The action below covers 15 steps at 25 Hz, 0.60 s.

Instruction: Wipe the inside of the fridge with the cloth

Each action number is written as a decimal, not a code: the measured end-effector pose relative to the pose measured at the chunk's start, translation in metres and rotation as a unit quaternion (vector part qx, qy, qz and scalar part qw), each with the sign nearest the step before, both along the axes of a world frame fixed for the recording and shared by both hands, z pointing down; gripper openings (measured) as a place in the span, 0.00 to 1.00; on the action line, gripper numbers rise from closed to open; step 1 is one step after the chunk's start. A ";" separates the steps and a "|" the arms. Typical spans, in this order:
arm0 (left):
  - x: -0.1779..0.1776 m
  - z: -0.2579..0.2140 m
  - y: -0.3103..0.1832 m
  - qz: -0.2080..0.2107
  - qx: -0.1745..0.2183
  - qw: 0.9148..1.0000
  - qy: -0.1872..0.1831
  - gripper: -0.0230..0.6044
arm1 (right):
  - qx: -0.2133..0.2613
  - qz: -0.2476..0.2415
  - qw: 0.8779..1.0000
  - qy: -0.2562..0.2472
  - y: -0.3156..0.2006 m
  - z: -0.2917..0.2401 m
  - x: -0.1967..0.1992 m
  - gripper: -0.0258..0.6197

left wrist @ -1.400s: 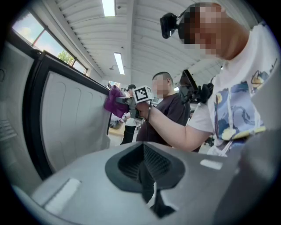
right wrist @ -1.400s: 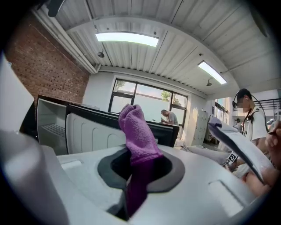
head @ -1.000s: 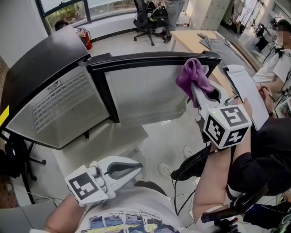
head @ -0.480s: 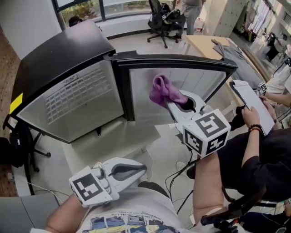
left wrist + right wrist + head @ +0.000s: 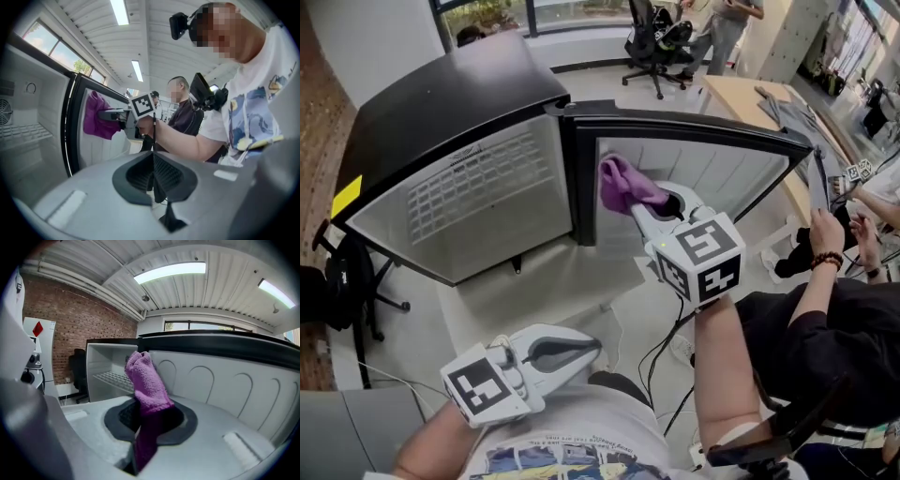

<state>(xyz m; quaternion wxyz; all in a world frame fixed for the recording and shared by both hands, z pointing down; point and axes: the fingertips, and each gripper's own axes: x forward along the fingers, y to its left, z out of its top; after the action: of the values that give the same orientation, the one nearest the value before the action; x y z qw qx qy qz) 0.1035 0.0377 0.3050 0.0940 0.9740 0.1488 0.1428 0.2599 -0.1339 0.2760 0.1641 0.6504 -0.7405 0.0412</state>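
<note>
Purple terry cloth (image 5: 626, 185), bunched and fluffy, poking up at 12 o'clock out of right gripper (image 5: 642, 204). Sits just before the ribbed white inner liner of the open fridge door (image 5: 727, 173), near the black frame of the fridge (image 5: 441, 112). Right jaws clamped tight on the cloth's lower end. Left gripper (image 5: 586, 349) pressed closed, empty, held low at 7 o'clock by the torso. Right forearm stretched forward, marker cube facing up.

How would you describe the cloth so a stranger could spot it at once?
Find the black fridge with its door swung open. In front of the door's white inner panel, the right tool holds a bunched cloth. It is the only purple thing there, fuzzy against grey and white.
</note>
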 end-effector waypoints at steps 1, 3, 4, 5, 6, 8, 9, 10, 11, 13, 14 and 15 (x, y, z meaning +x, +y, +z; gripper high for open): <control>0.001 0.000 0.000 0.000 0.000 1.000 0.000 0.05 | -0.001 0.007 1.000 0.001 0.001 0.001 0.005 0.12; 0.003 0.001 0.000 0.002 -0.001 1.000 0.000 0.05 | -0.003 0.024 1.000 0.005 0.004 0.004 0.017 0.12; 0.004 0.001 0.000 0.004 -0.001 1.000 0.001 0.05 | -0.004 0.032 0.999 0.005 0.007 0.005 0.024 0.12; 0.006 0.001 0.001 0.006 -0.002 1.000 0.001 0.05 | -0.005 0.040 0.999 0.004 0.010 0.006 0.030 0.12; 0.008 0.001 0.001 0.009 -0.002 1.000 0.000 0.05 | -0.006 0.048 0.999 0.004 0.013 0.007 0.037 0.12; 0.013 0.001 0.003 0.015 -0.002 1.000 0.000 0.05 | -0.007 0.067 0.998 0.005 0.020 0.008 0.052 0.12; 0.016 0.001 0.005 0.018 -0.002 1.000 0.001 0.05 | -0.008 0.076 0.997 0.005 0.024 0.009 0.059 0.12; 0.019 0.002 0.006 0.022 -0.001 1.000 0.001 0.05 | -0.007 0.085 0.996 0.004 0.028 0.010 0.067 0.12; 0.021 0.002 0.007 0.025 -0.001 1.000 0.000 0.04 | -0.007 0.093 0.996 0.003 0.032 0.010 0.075 0.12; 0.027 0.003 0.010 0.032 -0.001 0.999 -0.001 0.05 | -0.006 0.108 0.994 0.003 0.041 0.010 0.089 0.12; 0.030 0.004 0.012 0.035 -0.001 0.999 -0.001 0.05 | -0.005 0.115 0.993 0.002 0.045 0.011 0.097 0.12; 0.033 0.004 0.014 0.040 -0.001 0.999 -0.002 0.05 | -0.005 0.123 0.992 0.003 0.050 0.011 0.104 0.12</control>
<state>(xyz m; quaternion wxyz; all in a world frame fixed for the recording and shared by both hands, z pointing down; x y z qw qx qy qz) 0.1370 0.0517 0.3094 0.0898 0.9669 0.1874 0.1478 0.3635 -0.0840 0.2870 0.1633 0.7355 -0.6545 0.0634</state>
